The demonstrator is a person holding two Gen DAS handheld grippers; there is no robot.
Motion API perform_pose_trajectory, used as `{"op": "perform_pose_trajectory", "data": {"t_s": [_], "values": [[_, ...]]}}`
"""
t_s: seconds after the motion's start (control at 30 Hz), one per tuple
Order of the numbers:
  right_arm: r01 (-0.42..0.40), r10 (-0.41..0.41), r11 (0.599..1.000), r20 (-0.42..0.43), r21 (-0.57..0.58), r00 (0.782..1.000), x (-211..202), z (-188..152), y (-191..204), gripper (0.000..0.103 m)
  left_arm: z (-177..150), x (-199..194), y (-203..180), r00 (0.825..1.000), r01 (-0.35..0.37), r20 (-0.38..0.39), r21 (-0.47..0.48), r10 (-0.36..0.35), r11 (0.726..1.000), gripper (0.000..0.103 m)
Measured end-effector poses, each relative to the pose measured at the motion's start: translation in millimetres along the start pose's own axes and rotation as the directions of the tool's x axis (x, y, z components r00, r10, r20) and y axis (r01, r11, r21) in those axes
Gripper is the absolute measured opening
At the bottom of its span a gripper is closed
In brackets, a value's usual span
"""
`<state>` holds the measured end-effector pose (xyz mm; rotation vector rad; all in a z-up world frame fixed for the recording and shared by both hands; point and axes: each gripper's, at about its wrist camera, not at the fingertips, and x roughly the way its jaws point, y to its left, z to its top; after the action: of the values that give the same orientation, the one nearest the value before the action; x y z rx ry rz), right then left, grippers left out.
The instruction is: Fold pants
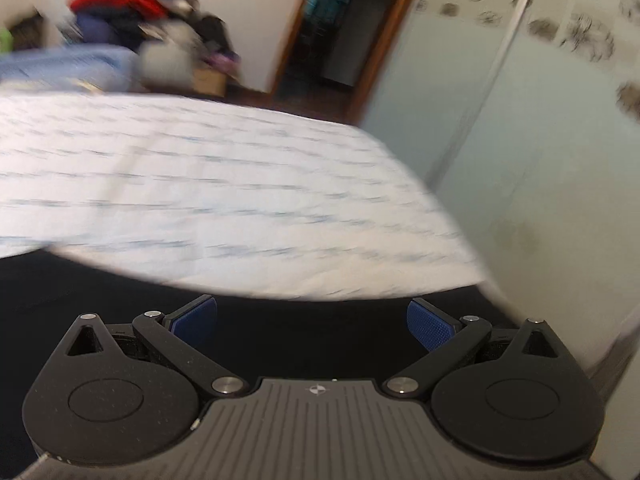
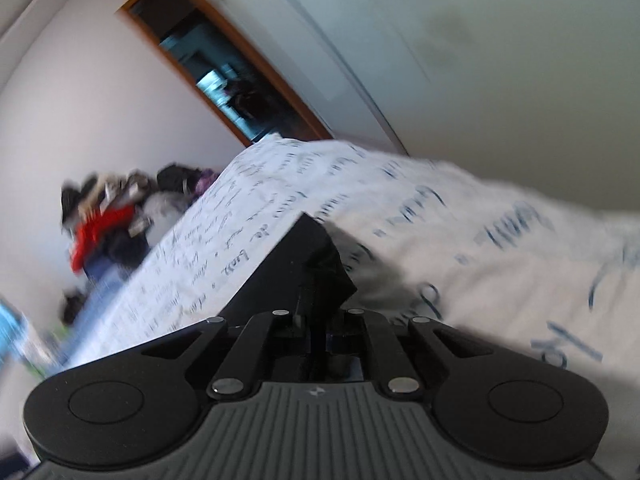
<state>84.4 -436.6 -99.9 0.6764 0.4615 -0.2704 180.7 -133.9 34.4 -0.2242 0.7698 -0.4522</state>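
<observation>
- Your left gripper (image 1: pixel 312 324) has its fingers spread wide, the blue pads (image 1: pixel 430 326) well apart with nothing between them; it hangs just over the pants (image 1: pixel 120 300).
- The pants are dark, near black, and lie on the bed (image 1: pixel 224 184) at its near side — in the left wrist view they fill the strip between the gripper and the white sheet.
- Your right gripper (image 2: pixel 318 328) has its fingers drawn together, clamped on a fold of the same dark cloth, which stands up from the tips in a stiff-looking peak above the sheet.
- The bed's sheet is white with blue script printed on it.
- Both views are blurred.
- Behind the bed you have a heap of clothes (image 1: pixel 120 4), red among them, and a wood-framed doorway (image 1: pixel 340 28).
</observation>
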Motion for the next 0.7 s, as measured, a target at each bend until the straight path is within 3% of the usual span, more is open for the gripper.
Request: {"op": "perform_pose_trajectory", "data": {"t_s": [0.13,0.23,0.27,0.33,0.4,0.47,0.53,0.6,0.67,0.7], "values": [[0.055,-0.031,0.952,0.083,-0.3,0.996,-15.7,-10.6,38.8,0.006,34.3,65.9,-47.1,0.978,0.144,-0.154,-0.014,-0.144,0.99,0.102],[0.077,-0.025,0.894,0.123,-0.442,0.992,-23.6,-21.2,58.6,0.006,36.1,113.2,-100.6,0.933,0.255,-0.285,0.088,-0.221,0.963,0.102],[0.09,-0.025,0.867,0.138,-0.49,0.99,-25.7,-25.1,65.4,0.006,33.2,126.7,-116.0,0.927,0.253,-0.314,0.122,-0.205,0.96,0.102],[0.111,-0.02,0.819,0.166,-0.563,0.986,-28.4,-33.2,76.8,0.006,20.8,147.3,-141.1,0.933,0.198,-0.339,0.197,-0.123,0.96,0.1],[0.132,-0.014,0.756,0.186,-0.641,0.983,-29.8,-42.1,86.1,0.006,10.0,163.2,-159.3,0.929,0.185,-0.363,0.285,-0.073,0.94,0.1],[0.164,0.001,0.654,0.218,-0.738,0.976,-32.5,-56.5,96.4,0.006,1.4,170.9,-168.5,0.936,0.149,-0.353,0.345,-0.019,0.927,0.099],[0.162,0.021,0.578,0.213,-0.8,0.977,-35.2,-69.1,105.3,0.006,-4.2,175.5,-172.0,0.937,0.137,-0.349,0.385,0.007,0.913,0.1],[0.148,0.038,0.545,0.2,-0.826,0.979,-36.8,-76.3,108.8,0.006,-7.6,180.1,-169.2,0.929,0.132,-0.369,0.396,0.026,0.909,0.097],[0.124,0.042,0.554,0.177,-0.823,0.983,-36.2,-77.4,109.5,0.006,-2.4,182.4,-160.4,0.934,0.104,-0.356,0.379,0.041,0.92,0.073],[0.121,0.04,0.56,0.172,-0.82,0.984,-36.0,-77.3,109.8,0.006,-1.6,182.1,-154.6,0.934,0.091,-0.354,0.37,0.05,0.925,0.067]]}}
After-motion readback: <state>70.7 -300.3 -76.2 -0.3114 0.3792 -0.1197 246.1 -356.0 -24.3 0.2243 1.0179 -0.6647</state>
